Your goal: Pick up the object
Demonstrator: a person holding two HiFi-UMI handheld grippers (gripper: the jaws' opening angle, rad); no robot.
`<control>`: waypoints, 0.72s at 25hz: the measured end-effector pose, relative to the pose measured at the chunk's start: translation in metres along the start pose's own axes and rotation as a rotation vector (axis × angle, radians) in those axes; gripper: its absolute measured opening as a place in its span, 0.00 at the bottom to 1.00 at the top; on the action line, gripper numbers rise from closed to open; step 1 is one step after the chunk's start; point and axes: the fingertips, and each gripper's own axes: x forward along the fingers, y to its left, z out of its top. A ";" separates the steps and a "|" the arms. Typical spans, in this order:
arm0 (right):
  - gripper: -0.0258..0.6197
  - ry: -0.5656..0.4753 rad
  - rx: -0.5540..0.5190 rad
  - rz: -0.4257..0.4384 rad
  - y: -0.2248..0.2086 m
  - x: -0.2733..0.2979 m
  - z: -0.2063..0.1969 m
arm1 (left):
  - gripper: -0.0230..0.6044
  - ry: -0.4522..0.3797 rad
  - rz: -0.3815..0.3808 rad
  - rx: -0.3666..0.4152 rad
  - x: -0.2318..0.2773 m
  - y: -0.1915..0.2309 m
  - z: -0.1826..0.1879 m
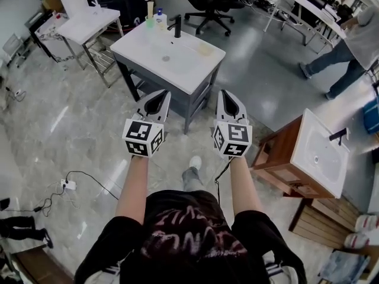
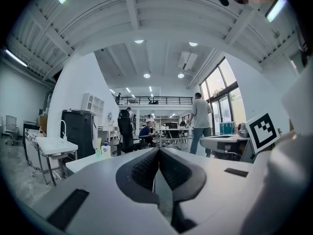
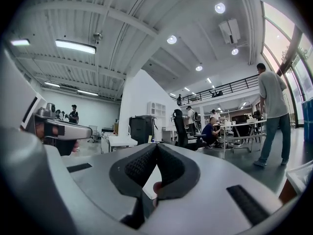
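The left gripper (image 1: 161, 94), pale grey plastic with a marker cube at its back, is held out level over the marbled floor, short of the front edge of a white ceramic washbasin counter (image 1: 190, 71) that sits on a dark grey cabinet (image 1: 198, 102). In the left gripper view its ribbed black pads (image 2: 146, 168) are pressed together at the tips (image 2: 157, 151), with nothing caught between them.

The right gripper (image 1: 225, 93) is held just beside it, at the same height and also pointing toward the counter. Its pads (image 3: 142, 165) likewise meet at the tips (image 3: 155, 146) and pinch nothing. A small pinkish patch shows through the hollow below the tips; what it is cannot be told.

Neither gripper touches anything.

Which thing on the counter is the object to be picked up cannot be told. A pale yellow flat block (image 1: 205, 49) lies near the counter's right corner. A white pump bottle (image 1: 160, 20) with a blue label stands at the far left corner beside a green cup (image 1: 150, 22), and a black tap (image 1: 177, 26) rises at the far edge. All of these stand well apart from both grippers.
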 end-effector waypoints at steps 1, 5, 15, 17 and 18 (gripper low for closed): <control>0.06 0.002 0.002 0.000 -0.004 0.012 -0.002 | 0.06 0.006 -0.001 0.002 0.011 0.005 -0.002; 0.06 0.018 0.011 -0.001 -0.028 0.061 -0.011 | 0.06 0.031 0.003 -0.006 0.061 0.026 -0.008; 0.06 0.023 0.040 -0.008 -0.110 0.180 -0.011 | 0.06 0.063 -0.006 -0.002 0.199 0.058 -0.004; 0.06 0.029 0.051 -0.012 -0.126 0.196 -0.014 | 0.06 0.068 -0.012 -0.003 0.223 0.058 -0.003; 0.06 0.032 0.053 -0.012 -0.133 0.203 -0.015 | 0.06 0.070 -0.014 -0.003 0.234 0.059 -0.003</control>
